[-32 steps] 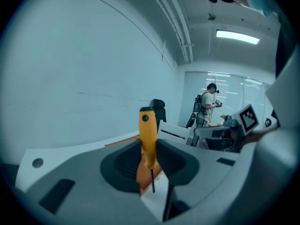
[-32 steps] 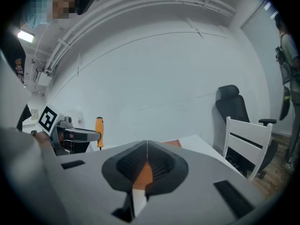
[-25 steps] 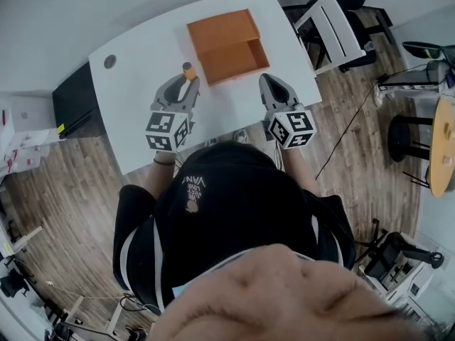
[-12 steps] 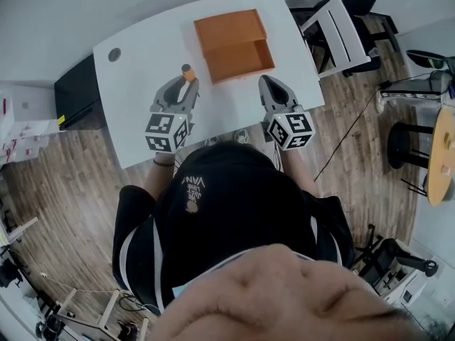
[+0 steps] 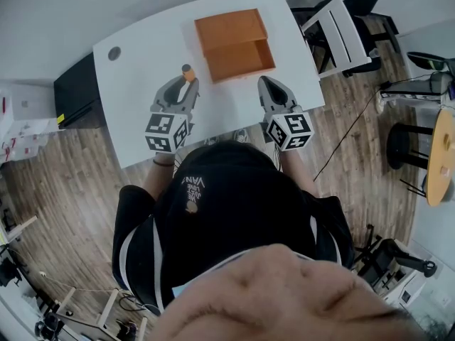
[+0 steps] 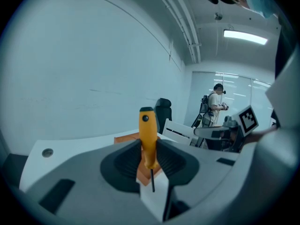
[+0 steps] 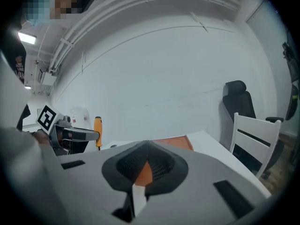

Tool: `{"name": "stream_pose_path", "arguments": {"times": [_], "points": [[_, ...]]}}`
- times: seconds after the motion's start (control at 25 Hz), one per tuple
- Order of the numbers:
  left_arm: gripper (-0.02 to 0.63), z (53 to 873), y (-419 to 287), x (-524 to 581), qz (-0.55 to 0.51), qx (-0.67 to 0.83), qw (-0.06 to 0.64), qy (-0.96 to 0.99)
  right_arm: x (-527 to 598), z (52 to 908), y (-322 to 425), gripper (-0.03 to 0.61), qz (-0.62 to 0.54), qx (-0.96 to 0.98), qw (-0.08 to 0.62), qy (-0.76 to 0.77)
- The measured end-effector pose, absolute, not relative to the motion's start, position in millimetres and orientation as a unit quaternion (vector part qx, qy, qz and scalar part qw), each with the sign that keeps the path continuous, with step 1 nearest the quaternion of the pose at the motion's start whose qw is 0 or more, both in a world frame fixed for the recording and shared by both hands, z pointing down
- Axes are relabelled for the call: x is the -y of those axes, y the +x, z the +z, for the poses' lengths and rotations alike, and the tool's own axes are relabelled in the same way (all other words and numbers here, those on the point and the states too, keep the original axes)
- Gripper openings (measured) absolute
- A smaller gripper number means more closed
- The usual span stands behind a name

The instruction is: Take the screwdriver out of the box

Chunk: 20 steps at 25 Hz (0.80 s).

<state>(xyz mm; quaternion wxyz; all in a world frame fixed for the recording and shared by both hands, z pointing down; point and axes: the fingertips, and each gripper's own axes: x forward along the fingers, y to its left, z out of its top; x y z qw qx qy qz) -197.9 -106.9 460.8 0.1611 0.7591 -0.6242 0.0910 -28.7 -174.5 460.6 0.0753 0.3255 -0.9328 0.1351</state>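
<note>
A screwdriver (image 5: pixel 188 72) with an orange handle stands upright, handle up, between the jaws of my left gripper (image 5: pixel 186 82), just left of the box's front corner. In the left gripper view the pads press on the handle (image 6: pixel 148 139) and the dark shaft points down. The open orange box (image 5: pixel 240 59), its lid folded back, lies on the white table (image 5: pixel 142 69); nothing shows inside it. My right gripper (image 5: pixel 267 84) hovers before the box's right front corner, jaws together and nothing in them. The right gripper view shows the screwdriver (image 7: pixel 98 131) at left and the box (image 7: pixel 171 143) ahead.
A round cable hole (image 5: pixel 114 54) sits in the table's far left. A white chair (image 5: pixel 340 30) stands by the table's right end and a black cabinet (image 5: pixel 71 98) by its left. A person (image 6: pixel 214 104) stands far off in the room.
The head view shifted a little at first; both grippers, the screwdriver and the box keep their places.
</note>
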Motion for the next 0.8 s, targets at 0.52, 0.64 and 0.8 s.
{"name": "stream_pose_path", "arguments": {"times": [0.52, 0.64, 0.8], "points": [[0.106, 461.6, -196.8, 110.0, 0.096, 0.623, 0.161, 0.759, 177.9, 462.8, -27.5, 0.012, 0.125, 0.931, 0.09, 0.332], [0.106, 461.5, -196.6, 111.2, 0.096, 0.623, 0.16, 0.759, 179.1, 463.4, -27.6, 0.012, 0.124, 0.931, 0.091, 0.331], [0.106, 460.7, -194.5, 112.4, 0.096, 0.623, 0.158, 0.76, 180.0, 462.7, -26.1, 0.012, 0.123, 0.931, 0.091, 0.331]]}}
